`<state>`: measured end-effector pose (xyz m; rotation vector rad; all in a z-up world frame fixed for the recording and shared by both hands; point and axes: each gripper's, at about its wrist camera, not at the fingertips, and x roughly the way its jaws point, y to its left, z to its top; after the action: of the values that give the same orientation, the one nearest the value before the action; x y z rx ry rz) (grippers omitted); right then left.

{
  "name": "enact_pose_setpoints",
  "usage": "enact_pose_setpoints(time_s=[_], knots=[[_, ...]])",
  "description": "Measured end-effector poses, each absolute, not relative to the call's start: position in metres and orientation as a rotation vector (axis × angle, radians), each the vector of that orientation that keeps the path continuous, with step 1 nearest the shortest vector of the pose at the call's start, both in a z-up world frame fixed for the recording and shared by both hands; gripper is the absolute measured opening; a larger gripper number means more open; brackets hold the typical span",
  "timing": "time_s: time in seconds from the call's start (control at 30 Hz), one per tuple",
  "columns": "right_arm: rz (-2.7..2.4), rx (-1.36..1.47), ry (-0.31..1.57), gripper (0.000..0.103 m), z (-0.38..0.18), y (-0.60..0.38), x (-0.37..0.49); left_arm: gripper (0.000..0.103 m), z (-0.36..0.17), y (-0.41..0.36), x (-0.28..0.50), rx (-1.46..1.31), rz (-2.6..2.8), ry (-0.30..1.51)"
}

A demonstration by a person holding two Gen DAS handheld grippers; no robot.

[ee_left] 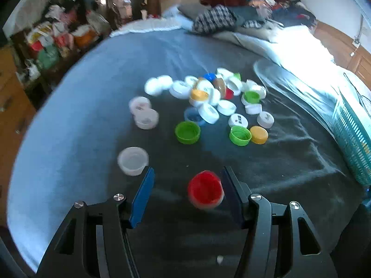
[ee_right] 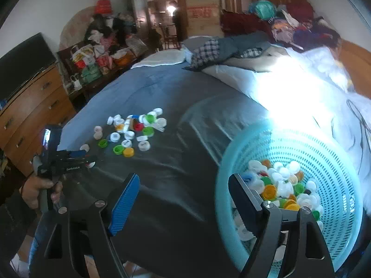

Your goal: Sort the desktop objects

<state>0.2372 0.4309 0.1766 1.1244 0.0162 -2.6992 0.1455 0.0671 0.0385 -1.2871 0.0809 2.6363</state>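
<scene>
A pile of white, green, yellow, blue and red bottle caps lies on the dark blanket of a bed. My left gripper is open, with a red cap between its blue pads, close to the right pad. A clear cap lies just left of the left pad. My right gripper is open and empty at the rim of a teal basket holding several caps. The cap pile and the left gripper also show in the right wrist view.
Two green caps and a yellow cap lie at the pile's near edge. The teal basket stands at the right. Pillows and clothes are piled at the far end. A wooden dresser stands left.
</scene>
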Motion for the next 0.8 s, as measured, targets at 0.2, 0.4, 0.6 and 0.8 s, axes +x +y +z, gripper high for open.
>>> enact_pose_setpoints(time_s=[0.2,0.4,0.6,0.8], knots=[[-2.656,1.118,0.057,0.088,0.174,0.406,0.243,0.054,0.050,0.053,0.132,-1.302,2.700,0.034],[-2.639,1.117,0.063,0.089,0.171,0.398,0.245,0.054,0.052,0.058,0.130,-1.290,2.776,0.183],[-2.645,1.114,0.060,0.090,0.173,0.398,0.244,0.054,0.055,0.057,0.128,-1.280,2.805,0.190],[-2.641,1.116,0.065,0.091,0.171,0.399,0.244,0.054,0.054,0.055,0.127,-1.293,2.806,0.174]])
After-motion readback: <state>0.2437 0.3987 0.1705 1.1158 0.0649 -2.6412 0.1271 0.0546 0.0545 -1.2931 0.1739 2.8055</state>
